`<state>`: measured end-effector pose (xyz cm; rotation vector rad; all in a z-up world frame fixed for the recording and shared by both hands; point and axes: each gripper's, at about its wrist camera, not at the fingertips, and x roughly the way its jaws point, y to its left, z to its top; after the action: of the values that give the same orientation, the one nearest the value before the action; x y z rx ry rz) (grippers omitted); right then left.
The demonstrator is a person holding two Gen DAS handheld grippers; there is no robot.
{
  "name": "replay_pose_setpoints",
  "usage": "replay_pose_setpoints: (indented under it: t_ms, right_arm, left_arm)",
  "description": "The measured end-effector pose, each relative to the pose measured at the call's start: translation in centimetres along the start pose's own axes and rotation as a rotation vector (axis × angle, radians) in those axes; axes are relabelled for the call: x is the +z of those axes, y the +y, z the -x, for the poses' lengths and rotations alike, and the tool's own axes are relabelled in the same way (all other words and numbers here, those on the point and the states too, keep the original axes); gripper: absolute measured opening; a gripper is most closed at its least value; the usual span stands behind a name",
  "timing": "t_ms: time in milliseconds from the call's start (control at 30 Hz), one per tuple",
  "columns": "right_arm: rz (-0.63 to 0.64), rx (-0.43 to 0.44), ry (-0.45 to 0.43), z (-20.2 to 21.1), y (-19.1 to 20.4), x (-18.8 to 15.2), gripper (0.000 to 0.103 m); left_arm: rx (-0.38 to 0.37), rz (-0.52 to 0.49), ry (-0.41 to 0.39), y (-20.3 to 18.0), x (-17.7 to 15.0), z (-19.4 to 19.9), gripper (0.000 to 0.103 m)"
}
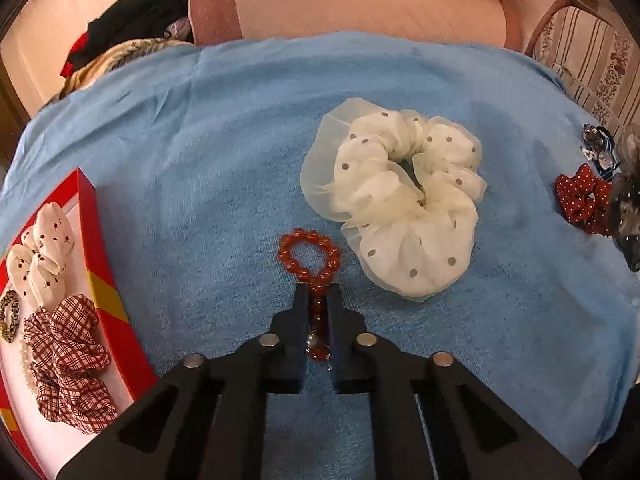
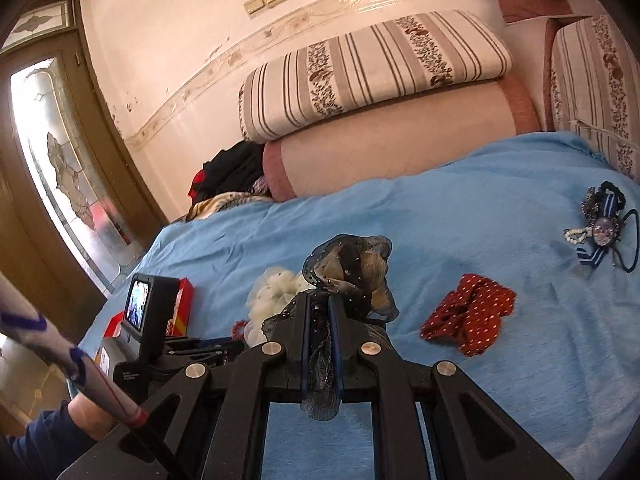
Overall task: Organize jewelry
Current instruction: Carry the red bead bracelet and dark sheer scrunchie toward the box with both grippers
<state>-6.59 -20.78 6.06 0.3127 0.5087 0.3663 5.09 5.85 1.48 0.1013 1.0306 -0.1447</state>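
wall (image 2: 168, 40): pale, floral border | door (image 2: 52, 152): wooden, daylit leaded glass | cushion (image 2: 372, 68): striped, floral

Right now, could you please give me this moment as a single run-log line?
left tool: shut on red bead bracelet | right tool: shut on dark scrunchie | red box: holds scrunchies

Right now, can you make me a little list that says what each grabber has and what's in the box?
left gripper: shut on the red bead bracelet, which lies on the blue cloth
right gripper: shut on the dark sheer scrunchie, lifted
red box: holds a plaid scrunchie and a white dotted scrunchie
on the cloth: big cream scrunchie, red dotted scrunchie
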Motion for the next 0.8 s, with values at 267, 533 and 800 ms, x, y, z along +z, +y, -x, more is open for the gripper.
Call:
replay_pose_setpoints:
  t_ms: [267,533,800]
  right_arm:
    - [0.007,0.005,-0.011,0.0,0.4,0.2,0.01]
    - [0.028,0.013,-0.007,-0.3,1.2,0.0,0.01]
    - [0.066,0.023,0.01,-1.0,2.5,-0.5,0.01]
  left_arm:
    - [-0.094,0.077,-0.083,1.6,0.4,2.3,0.007]
    - [-0.155,0.127,-0.172,2.5,0.8,4.9,0.007]
    - [-0.173,0.148,-0.216,3.7,0.8,6.7,0.007]
